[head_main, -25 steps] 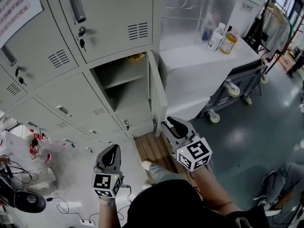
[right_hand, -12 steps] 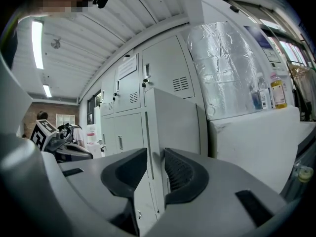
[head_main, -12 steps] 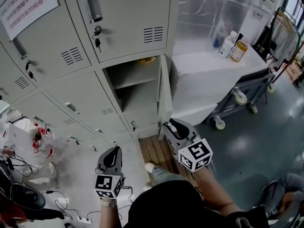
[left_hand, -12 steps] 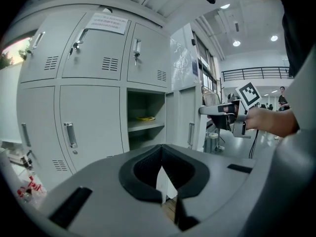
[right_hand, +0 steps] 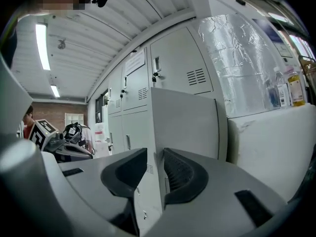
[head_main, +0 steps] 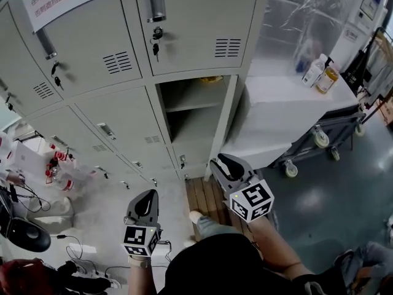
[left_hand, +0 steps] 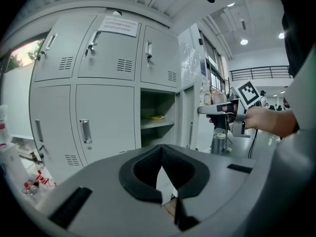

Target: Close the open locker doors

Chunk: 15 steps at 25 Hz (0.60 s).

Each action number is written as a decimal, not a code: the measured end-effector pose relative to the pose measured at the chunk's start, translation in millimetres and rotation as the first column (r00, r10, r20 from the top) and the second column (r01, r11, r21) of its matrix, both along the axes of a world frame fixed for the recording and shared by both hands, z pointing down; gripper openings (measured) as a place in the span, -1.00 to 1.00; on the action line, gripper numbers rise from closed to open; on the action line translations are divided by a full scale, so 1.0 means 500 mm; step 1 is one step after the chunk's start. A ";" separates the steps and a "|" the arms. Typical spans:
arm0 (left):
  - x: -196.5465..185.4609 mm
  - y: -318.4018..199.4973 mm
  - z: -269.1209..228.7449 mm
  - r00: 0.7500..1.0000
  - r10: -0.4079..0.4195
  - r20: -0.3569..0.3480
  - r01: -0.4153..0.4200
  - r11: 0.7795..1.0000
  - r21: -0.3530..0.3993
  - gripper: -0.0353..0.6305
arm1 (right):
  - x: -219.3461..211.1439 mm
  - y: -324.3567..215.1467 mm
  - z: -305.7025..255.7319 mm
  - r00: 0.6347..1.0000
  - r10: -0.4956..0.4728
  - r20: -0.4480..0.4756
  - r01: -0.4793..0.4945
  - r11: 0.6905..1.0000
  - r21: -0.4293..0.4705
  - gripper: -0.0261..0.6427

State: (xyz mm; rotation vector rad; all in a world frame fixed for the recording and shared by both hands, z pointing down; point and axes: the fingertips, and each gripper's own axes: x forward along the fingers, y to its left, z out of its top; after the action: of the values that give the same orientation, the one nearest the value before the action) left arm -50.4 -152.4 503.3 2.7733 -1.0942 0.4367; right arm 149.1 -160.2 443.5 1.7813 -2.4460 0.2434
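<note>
In a bank of grey lockers, one compartment (head_main: 193, 112) (left_hand: 158, 117) stands open, with a yellow item (head_main: 212, 78) on its shelf. Its door (head_main: 228, 121) (right_hand: 182, 127) swings out to the right and looks almost edge-on in the head view. My right gripper (head_main: 222, 160) (right_hand: 155, 154) is at the door's lower free edge. Its jaws are apart and the door's edge lines up with the gap between them; I cannot tell whether it touches. My left gripper (head_main: 146, 196) (left_hand: 161, 147) hangs lower left, shut and empty, pointing at the lockers.
A white counter (head_main: 288, 103) with bottles (head_main: 324, 72) stands right of the door, with a wheeled cart (head_main: 325, 134) beside it. A wooden pallet (head_main: 206, 195) lies on the floor below the open locker. Boxes, bottles and cables (head_main: 61, 171) crowd the floor at left.
The head view has swung, so the lockers sit further right. The open door showed its inner face before and now looks nearly edge-on. Both grippers keep their places in the picture.
</note>
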 end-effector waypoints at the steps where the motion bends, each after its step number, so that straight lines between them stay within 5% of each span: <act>1: -0.008 -0.003 0.000 1.000 -0.010 -0.001 0.010 1.000 0.001 -0.84 | -0.008 -0.007 0.000 1.000 -0.009 0.000 0.009 1.000 0.002 -0.56; 15: -0.106 -0.053 -0.003 0.992 -0.129 -0.005 0.129 0.992 0.015 -0.84 | -0.103 -0.122 0.001 0.993 -0.118 -0.008 0.118 0.993 0.000 -0.56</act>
State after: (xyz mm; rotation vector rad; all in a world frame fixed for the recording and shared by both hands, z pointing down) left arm -103.3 -179.0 501.8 2.6948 -1.2717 0.4088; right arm 97.6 -221.4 443.9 1.6275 -2.5345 0.2254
